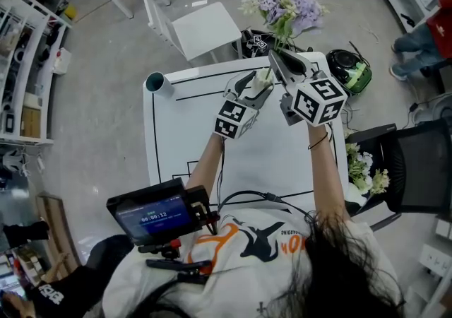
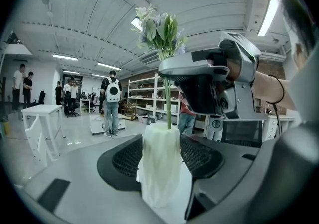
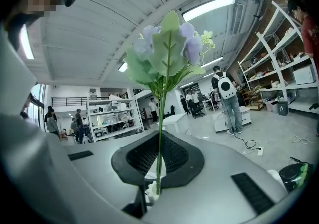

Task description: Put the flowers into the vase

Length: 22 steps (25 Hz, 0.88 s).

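A white ribbed vase (image 2: 160, 168) stands upright between the jaws of my left gripper (image 2: 160, 154), which is shut on it above the white table (image 1: 212, 154). A green stem (image 2: 168, 101) rises out of the vase's mouth and carries pale purple flowers (image 2: 159, 29). My right gripper (image 3: 158, 170) is shut on that stem (image 3: 160, 133), just above the vase. In the head view the flowers (image 1: 286, 7) stand beyond the table's far edge, above the right gripper (image 1: 277, 63) and the left gripper (image 1: 258, 85), which are close together.
A teal cup (image 1: 155, 83) sits at the table's far left corner. A white chair (image 1: 201, 27) stands behind the table and a black-and-green device (image 1: 351, 69) lies at its right. More flowers (image 1: 364, 172) lie on a black chair to the right.
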Available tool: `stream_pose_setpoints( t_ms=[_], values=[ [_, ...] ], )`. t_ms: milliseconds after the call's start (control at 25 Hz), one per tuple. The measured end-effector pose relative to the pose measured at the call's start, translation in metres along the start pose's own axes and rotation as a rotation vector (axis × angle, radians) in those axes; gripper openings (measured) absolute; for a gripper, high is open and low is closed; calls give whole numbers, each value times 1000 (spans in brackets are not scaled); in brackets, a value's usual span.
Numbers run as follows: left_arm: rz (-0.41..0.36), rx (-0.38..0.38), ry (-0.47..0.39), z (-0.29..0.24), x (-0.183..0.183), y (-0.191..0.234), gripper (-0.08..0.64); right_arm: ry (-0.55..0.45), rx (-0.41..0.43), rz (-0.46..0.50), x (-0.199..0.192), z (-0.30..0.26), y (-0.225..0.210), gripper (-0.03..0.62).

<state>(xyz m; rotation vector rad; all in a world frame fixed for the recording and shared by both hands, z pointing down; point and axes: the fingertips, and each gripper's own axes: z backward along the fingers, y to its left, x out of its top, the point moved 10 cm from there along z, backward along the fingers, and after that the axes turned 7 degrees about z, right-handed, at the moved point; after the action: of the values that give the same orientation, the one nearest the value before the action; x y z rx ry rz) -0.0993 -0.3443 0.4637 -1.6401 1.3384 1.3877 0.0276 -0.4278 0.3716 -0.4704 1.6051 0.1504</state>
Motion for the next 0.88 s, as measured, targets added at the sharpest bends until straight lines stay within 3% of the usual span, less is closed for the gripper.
stream_pose_setpoints(
  t_ms=[360,880],
  values=[
    [-1,-7,-4,0,1,1,245,48,12,33,-28,-3,1,18],
    [-3,-9,4,1,0,0,245,103,21,158,-45,-5,11,20]
  ],
)
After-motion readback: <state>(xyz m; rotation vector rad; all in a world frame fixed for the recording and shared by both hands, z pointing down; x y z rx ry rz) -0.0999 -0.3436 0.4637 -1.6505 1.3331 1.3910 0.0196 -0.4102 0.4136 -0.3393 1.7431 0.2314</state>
